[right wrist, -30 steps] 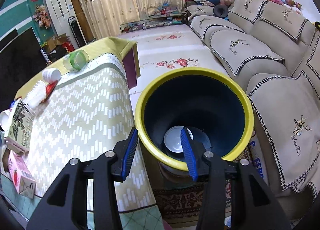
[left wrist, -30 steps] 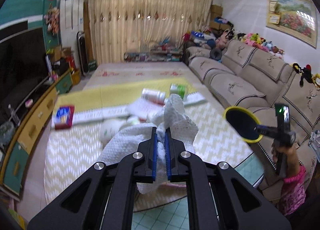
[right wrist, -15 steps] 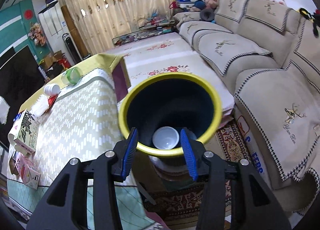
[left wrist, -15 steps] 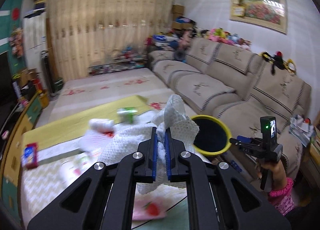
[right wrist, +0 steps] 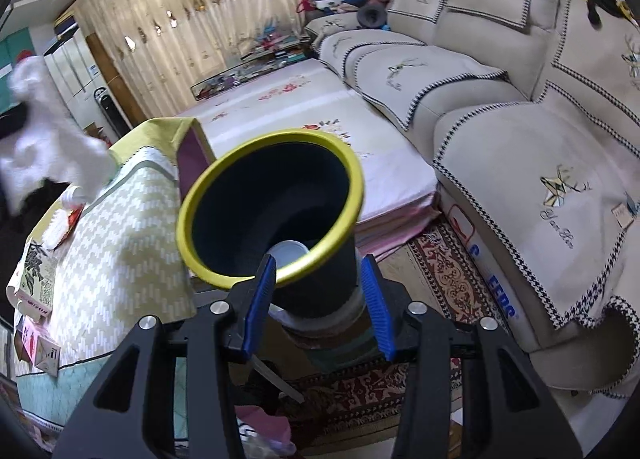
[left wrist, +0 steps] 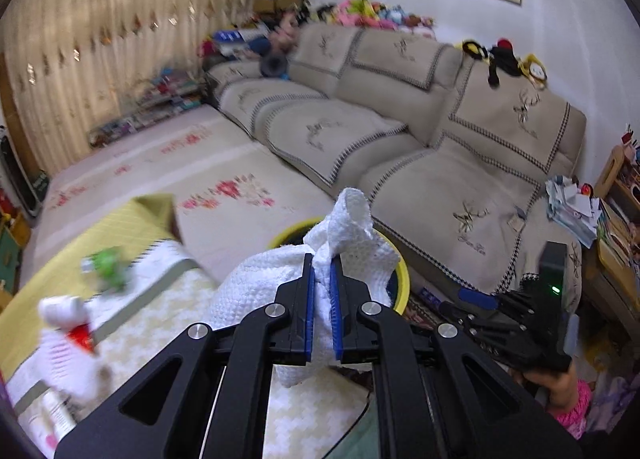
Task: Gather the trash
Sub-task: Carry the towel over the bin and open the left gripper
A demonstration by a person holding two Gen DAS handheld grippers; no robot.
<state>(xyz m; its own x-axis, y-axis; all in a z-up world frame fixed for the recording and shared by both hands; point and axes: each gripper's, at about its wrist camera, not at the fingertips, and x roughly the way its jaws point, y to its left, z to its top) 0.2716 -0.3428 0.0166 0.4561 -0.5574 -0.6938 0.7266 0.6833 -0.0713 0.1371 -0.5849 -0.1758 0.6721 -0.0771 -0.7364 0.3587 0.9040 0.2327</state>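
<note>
Left wrist view: the left gripper [left wrist: 321,295] pinches a crumpled white paper towel [left wrist: 340,243] between its blue pads, carried in the air just before the yellow rim of the trash bin [left wrist: 401,283], which the towel mostly hides. Right wrist view: the right gripper [right wrist: 318,301] stands with its jaws wide on either side of the dark bin [right wrist: 276,219], though whether the pads actually touch its wall is hard to tell. A white cup [right wrist: 289,252] already lies at the bottom. The towel appears again at the upper left of this view, above the tabletop's far corner. Judged from the clutter left, the job is partly done: one piece binned, one on the way, and a green cup [left wrist: 108,265], a white bottle [right wrist: 74,195] and several cartons [right wrist: 36,279] remain along the tabletop's [right wrist: 120,243] left edge. Sofa [right wrist: 500,107] behind.
</note>
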